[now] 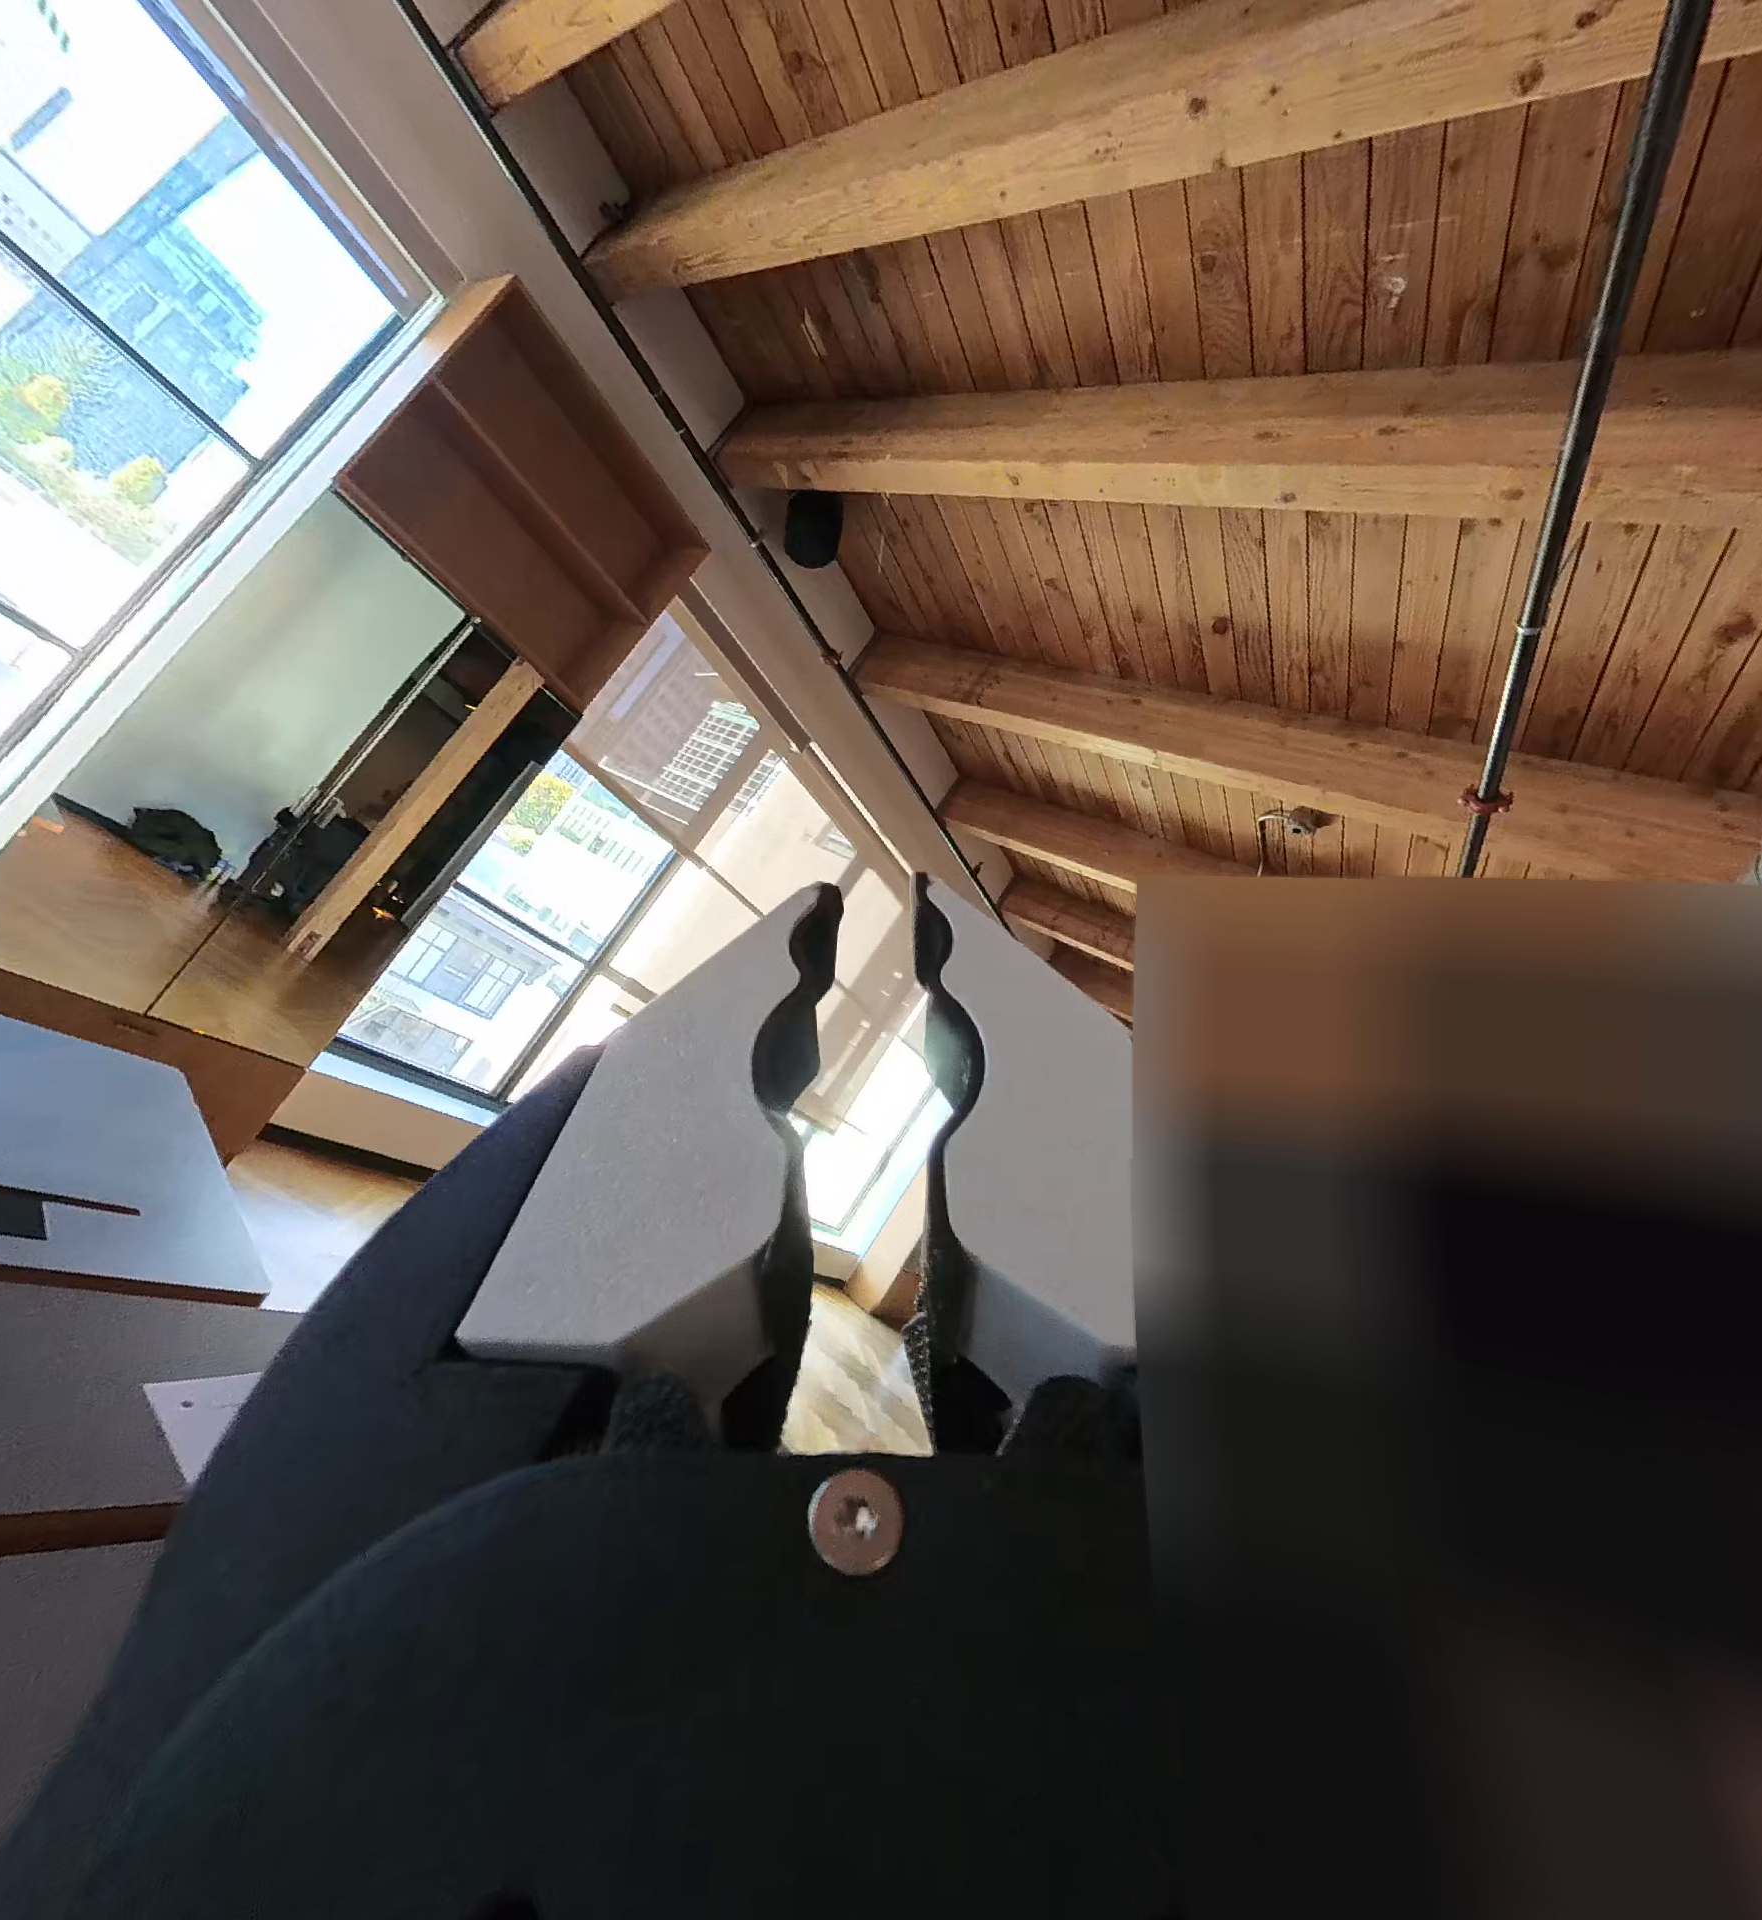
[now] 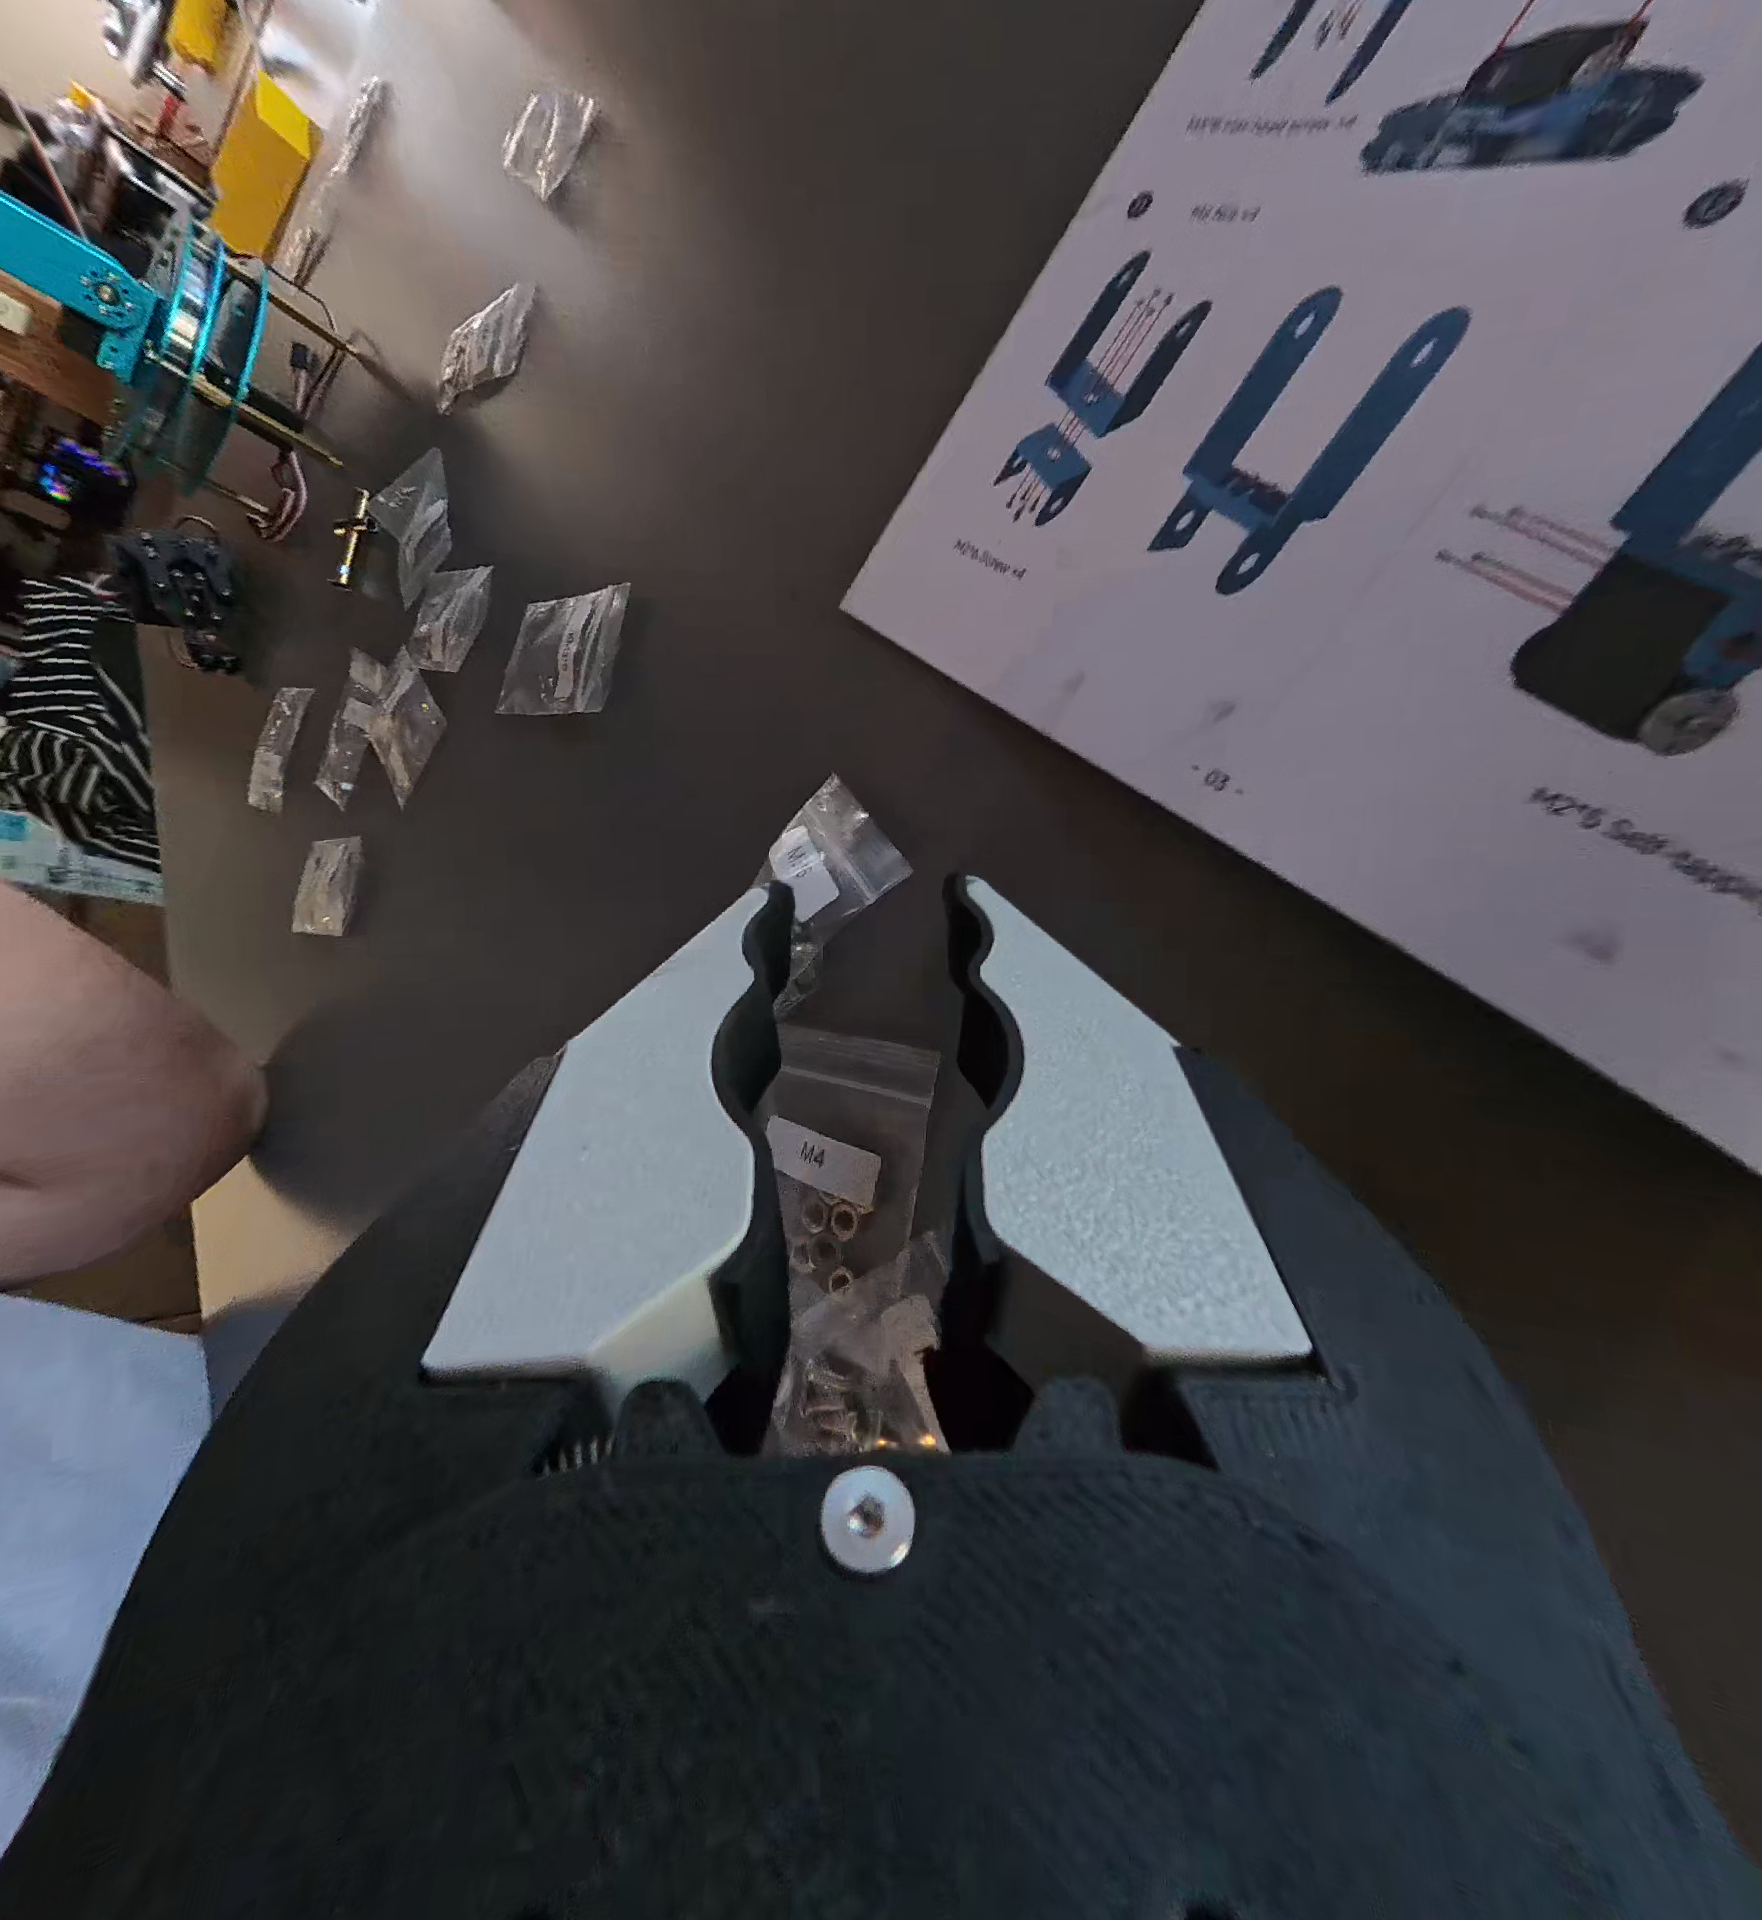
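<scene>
My left gripper (image 1: 879, 891) points up toward a wooden beam ceiling (image 1: 1220, 436). Its jaws stand a narrow gap apart with nothing between them. My right gripper (image 2: 866, 891) is open, low over a dark table (image 2: 731, 416). A small clear bag with a white label and small brass parts (image 2: 846, 1174) shows between its fingers, lying on the table. A second labelled clear bag (image 2: 830, 852) lies just beyond the fingertips. A large printed assembly sheet (image 2: 1428, 468) lies to the right.
Several small clear bags (image 2: 565, 649) lie scattered on the table's left half, with a brass part (image 2: 352, 540) and a black bracket (image 2: 181, 603). A teal metal assembly (image 2: 129, 301) stands far left. A person's arm (image 2: 56, 1091) rests at the left edge. Windows (image 1: 108, 343) and a black pipe (image 1: 1583, 416) show around the left gripper. Left tips to right tips: about 45 centimeters. About 35 centimeters separates my left fingertips from the teal metal assembly (image 2: 129, 301).
</scene>
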`<state>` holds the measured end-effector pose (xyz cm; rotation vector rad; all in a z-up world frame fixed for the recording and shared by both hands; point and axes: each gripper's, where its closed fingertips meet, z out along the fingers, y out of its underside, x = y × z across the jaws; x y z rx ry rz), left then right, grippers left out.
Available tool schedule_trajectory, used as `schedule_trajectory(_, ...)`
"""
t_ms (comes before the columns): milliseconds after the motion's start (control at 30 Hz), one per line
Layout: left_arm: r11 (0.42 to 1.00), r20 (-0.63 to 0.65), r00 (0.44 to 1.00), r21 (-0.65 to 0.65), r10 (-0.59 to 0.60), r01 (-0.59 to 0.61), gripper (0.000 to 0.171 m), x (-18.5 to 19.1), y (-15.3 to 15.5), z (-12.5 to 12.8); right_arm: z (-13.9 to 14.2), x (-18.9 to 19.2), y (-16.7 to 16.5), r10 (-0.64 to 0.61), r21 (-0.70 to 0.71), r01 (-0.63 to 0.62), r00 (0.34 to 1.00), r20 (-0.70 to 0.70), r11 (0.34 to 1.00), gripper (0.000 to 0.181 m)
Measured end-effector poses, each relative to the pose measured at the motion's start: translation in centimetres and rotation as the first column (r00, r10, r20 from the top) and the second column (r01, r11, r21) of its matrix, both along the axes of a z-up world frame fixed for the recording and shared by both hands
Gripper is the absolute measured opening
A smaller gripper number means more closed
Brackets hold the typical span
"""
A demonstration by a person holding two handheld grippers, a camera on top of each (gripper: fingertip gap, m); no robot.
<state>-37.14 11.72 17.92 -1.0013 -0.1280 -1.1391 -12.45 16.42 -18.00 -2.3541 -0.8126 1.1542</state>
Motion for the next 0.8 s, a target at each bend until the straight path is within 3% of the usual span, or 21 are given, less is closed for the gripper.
schedule_trajectory(267, 0.999, -0.012, 1.0, -0.036, 0.007, -0.008, 0.012, 0.0, 1.2, -0.9, -0.1, -0.8, -0.7, 0.024, -0.103, -0.034, 0.995, -0.092, 0.994, 0.021)
schedule_trajectory(467, 0.999, -0.02, 1.0, -0.045, 0.004, -0.005, 0.011, 0.1, 1.4, -1.1, 0.0, -1.2, -1.2, 0.033, -0.157, -0.053, 0.991, -0.127, 0.986, 0.0)
schedule_trajectory(800, 0.999, -0.023, 1.0, -0.043, -0.006, 0.005, 0.011, 0.4, 1.4, -1.0, 0.7, 0.0, -1.9, 0.032, -0.146, -0.039, 0.998, -0.051, 0.989, 0.0)
